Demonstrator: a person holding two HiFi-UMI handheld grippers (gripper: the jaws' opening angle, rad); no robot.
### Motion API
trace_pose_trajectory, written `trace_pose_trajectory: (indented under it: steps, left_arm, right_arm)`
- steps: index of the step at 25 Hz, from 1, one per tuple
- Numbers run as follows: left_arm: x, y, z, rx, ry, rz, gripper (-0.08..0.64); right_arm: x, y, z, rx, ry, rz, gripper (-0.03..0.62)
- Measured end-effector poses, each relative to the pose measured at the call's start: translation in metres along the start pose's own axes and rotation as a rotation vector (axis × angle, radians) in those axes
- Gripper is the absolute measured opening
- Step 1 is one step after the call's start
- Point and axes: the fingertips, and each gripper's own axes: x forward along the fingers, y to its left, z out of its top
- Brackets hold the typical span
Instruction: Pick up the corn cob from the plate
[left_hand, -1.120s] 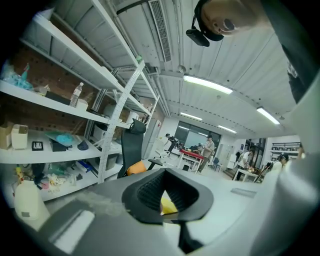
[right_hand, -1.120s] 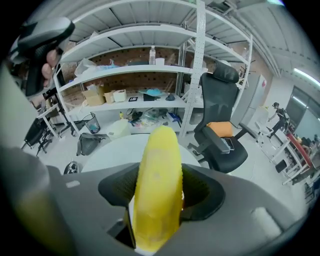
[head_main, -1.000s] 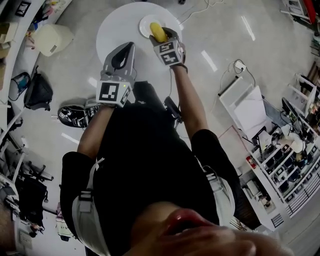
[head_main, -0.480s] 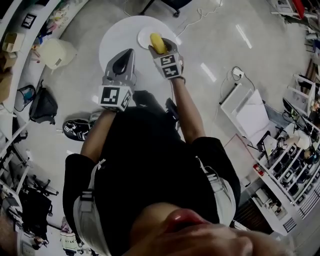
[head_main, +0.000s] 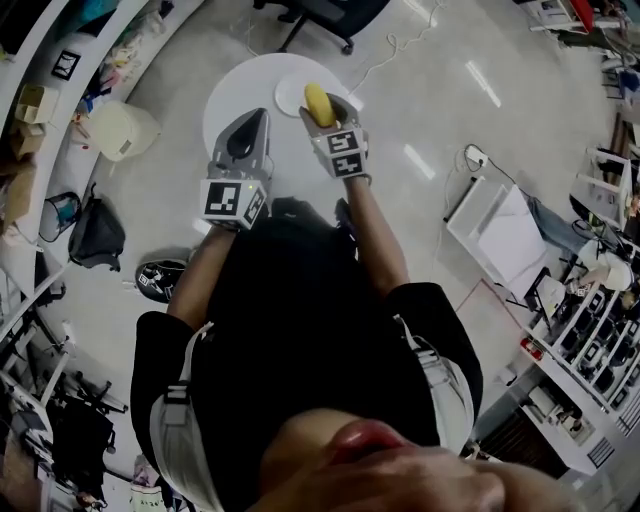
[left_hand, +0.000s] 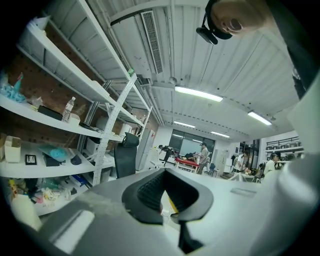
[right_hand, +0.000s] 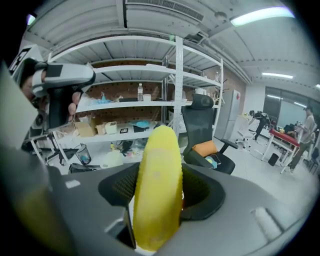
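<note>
A yellow corn cob (head_main: 317, 101) stands upright between the jaws of my right gripper (head_main: 323, 110), which is shut on it, lifted above the white plate (head_main: 289, 96) on the round white table (head_main: 235, 95). In the right gripper view the corn cob (right_hand: 155, 165) fills the gap between the black pads of the right gripper (right_hand: 160, 194) and sticks out past them. My left gripper (head_main: 259, 117) hovers over the table's near left part, its jaws closed tip to tip with nothing held. In its own view the left gripper (left_hand: 170, 215) shows closed tips.
A black office chair (head_main: 322, 14) stands beyond the table. Shelving (head_main: 45, 60) runs along the left, with a cream container (head_main: 124, 130) and a dark bag (head_main: 97, 236) on the floor. A white cabinet (head_main: 497, 222) and cluttered racks sit at the right.
My right gripper has lifted the corn cob up off the plate. The left gripper has risen a little as well.
</note>
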Motion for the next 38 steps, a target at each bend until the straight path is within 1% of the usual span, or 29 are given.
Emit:
trace_pose_trajectory:
  steps: [17, 26, 31, 34, 38]
  left_arm:
    - [0.006, -0.006, 0.019, 0.016, -0.032, -0.021, 0.006]
    - [0.009, -0.003, 0.022, 0.013, -0.039, -0.022, 0.006]
    - [0.011, -0.001, 0.020, 0.006, -0.036, -0.020, 0.006]
    - [0.013, 0.000, 0.018, 0.001, -0.030, -0.018, 0.006]
    - [0.015, -0.001, 0.017, -0.001, -0.028, -0.022, 0.006]
  right_arm:
    - [-0.063, -0.005, 0.068, 0.102, -0.272, -0.045, 0.255]
    - [-0.104, 0.003, 0.105, 0.181, -0.428, -0.037, 0.255]
    - [-0.118, 0.000, 0.106, 0.184, -0.465, -0.064, 0.255]
    - [-0.122, 0.000, 0.107, 0.207, -0.474, -0.057, 0.255]
    - [-0.122, 0.000, 0.103, 0.214, -0.467, -0.050, 0.255]
